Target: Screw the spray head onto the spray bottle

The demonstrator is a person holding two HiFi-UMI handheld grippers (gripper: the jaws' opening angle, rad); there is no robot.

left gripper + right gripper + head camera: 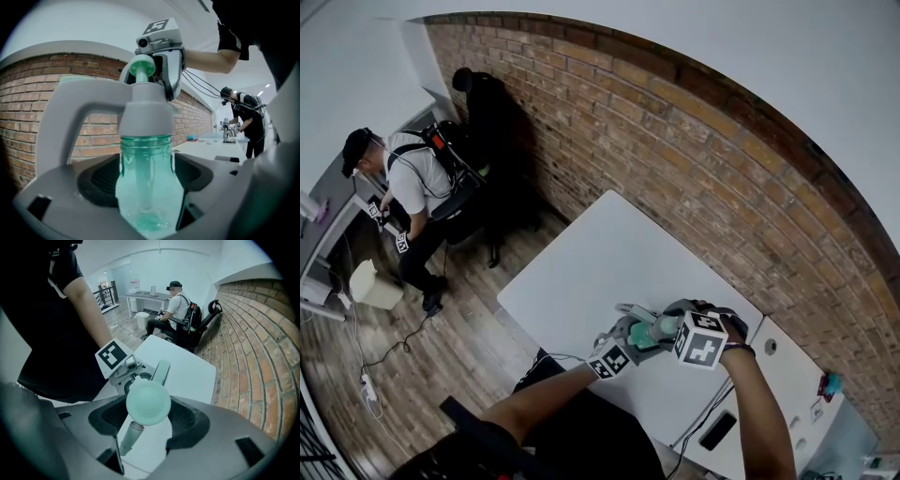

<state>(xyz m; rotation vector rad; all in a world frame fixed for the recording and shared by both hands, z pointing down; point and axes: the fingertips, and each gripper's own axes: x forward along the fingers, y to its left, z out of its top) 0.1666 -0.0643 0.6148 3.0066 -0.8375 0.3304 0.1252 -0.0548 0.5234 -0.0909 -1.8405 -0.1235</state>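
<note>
A translucent green spray bottle (pixel 147 187) stands upright between the pads of my left gripper (pixel 147 180), which is shut on its body. A grey spray head (pixel 145 112) with a round green top (pixel 140 68) sits on the bottle's neck. My right gripper (pixel 150 420) points steeply down over it. That green top (pixel 147 401) lies between its open jaws, and the pads do not press on it. The nozzle (pixel 127 439) sticks out below. In the head view both grippers meet over the white table (pixel 609 253), the left (pixel 628 339) beside the right (pixel 680 330).
A brick wall (pixel 703 159) runs behind the table. A black flat object (pixel 717 429) and cables lie near the table's front right corner. Another person (pixel 408 178) with grippers sits by a desk at the far left, on the wooden floor (pixel 441 337).
</note>
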